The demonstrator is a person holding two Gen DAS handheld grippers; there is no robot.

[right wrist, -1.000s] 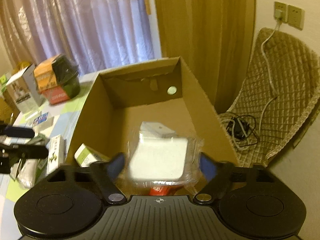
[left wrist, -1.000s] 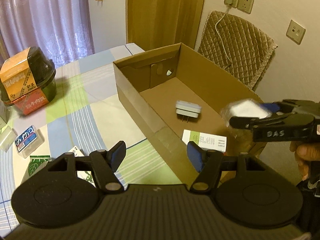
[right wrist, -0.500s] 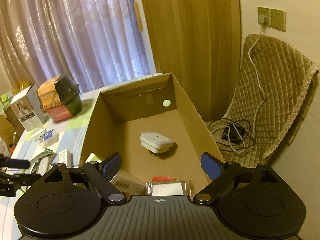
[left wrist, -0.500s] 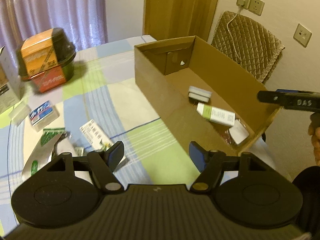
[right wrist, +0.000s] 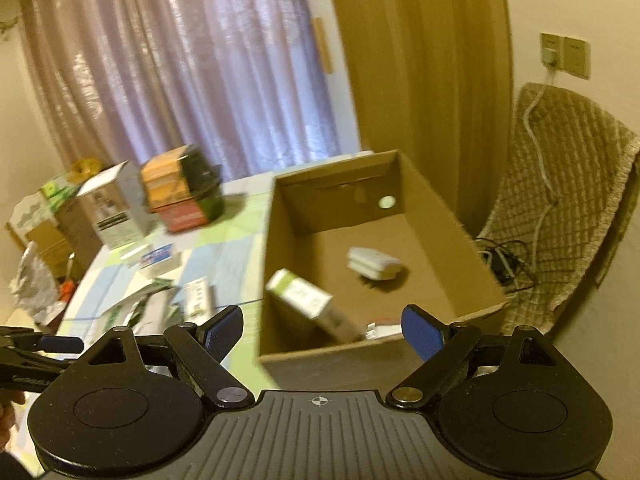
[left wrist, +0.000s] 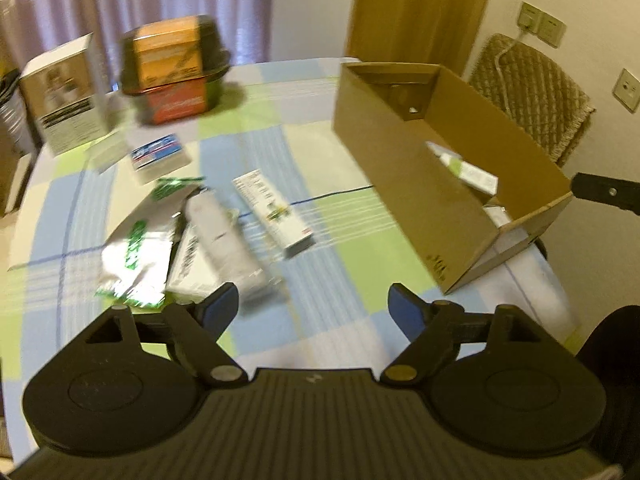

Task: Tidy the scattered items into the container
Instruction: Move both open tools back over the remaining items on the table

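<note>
The open cardboard box (left wrist: 416,184) stands on the right of the table. Inside it lie a white plug adapter (right wrist: 374,264), a green-and-white carton (right wrist: 304,300) and a clear packet (right wrist: 384,330) by the near wall. My right gripper (right wrist: 322,330) hovers open and empty above the box's near end. Scattered on the cloth are a foil pouch with green print (left wrist: 136,252), a white tube-like pack (left wrist: 224,236), a long white carton (left wrist: 276,212) and a small blue-labelled box (left wrist: 160,156). My left gripper (left wrist: 314,312) is open and empty, just in front of the pouch and pack.
An orange-and-black lidded bowl (left wrist: 172,68) and a white upright carton (left wrist: 60,92) stand at the table's far side. A quilted chair (right wrist: 560,208) with cables sits right of the box. More boxes and foil (right wrist: 36,280) crowd the left table edge.
The right gripper opened, dropped the clear packet into the box and drew back. The left gripper swung away from the box to the scattered items on the cloth.
</note>
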